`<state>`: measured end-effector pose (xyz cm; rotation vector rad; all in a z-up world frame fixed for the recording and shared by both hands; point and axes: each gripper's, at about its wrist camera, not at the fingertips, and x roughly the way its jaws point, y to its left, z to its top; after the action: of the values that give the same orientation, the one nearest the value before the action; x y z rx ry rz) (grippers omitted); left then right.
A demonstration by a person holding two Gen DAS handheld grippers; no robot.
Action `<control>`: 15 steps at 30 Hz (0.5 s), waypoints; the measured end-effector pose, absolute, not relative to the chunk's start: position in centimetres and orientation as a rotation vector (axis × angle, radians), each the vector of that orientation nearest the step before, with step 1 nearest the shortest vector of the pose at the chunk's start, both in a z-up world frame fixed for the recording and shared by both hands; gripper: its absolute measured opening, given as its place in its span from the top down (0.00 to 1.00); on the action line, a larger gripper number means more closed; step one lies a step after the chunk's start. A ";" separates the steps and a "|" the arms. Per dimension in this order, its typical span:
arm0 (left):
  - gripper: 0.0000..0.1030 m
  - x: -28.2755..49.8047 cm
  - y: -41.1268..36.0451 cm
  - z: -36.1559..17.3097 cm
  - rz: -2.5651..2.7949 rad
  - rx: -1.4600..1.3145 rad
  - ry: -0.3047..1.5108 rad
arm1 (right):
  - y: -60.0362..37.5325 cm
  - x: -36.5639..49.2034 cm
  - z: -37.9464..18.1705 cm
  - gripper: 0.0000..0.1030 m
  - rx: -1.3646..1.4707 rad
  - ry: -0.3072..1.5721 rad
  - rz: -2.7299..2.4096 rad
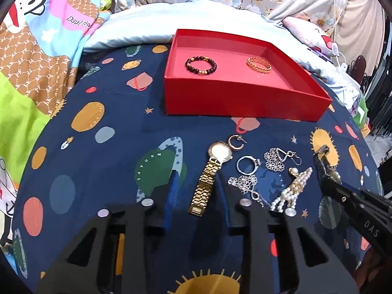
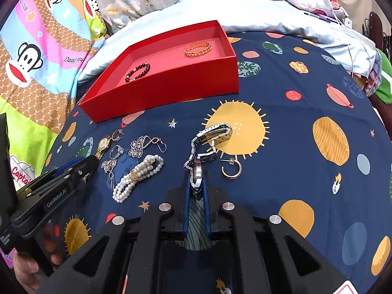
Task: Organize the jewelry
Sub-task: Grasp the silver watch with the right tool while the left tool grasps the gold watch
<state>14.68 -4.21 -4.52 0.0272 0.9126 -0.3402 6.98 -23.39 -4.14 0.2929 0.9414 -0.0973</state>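
The right tongs pinch a silver watch by its case, strap trailing on the bed. The left tongs sit narrow astride a gold watch, grip unclear. Two bracelets lie in the red box.

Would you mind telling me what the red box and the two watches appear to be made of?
Red box: likely cardboard, matte; thin straight walls with crisp folded edges. Gold watch: seemingly gold-toned metal, polished; its linked band glints. Silver watch: probably steel, shiny; segmented links with a folding clasp, its case clamped in the right gripper.
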 end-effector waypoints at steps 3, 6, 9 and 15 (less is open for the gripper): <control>0.82 14.5 -4.6 -4.5 -0.356 0.040 0.910 | -23.4 6.9 -4.1 0.92 0.295 0.941 -0.097; 0.88 14.3 -5.0 -4.5 -0.377 0.055 0.911 | -23.3 6.8 -4.1 0.92 0.300 0.942 -0.093; 0.88 14.3 -5.1 -4.4 -0.390 0.044 0.915 | -23.2 6.8 -4.1 0.92 0.299 0.943 -0.092; 0.72 15.3 -5.8 -4.4 -0.403 0.044 0.915 | -23.1 6.7 -4.1 0.92 0.300 0.943 -0.093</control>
<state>15.30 -5.84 -4.37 0.0440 0.9154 -0.4025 6.74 -23.09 -4.10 0.2995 0.9429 -0.0928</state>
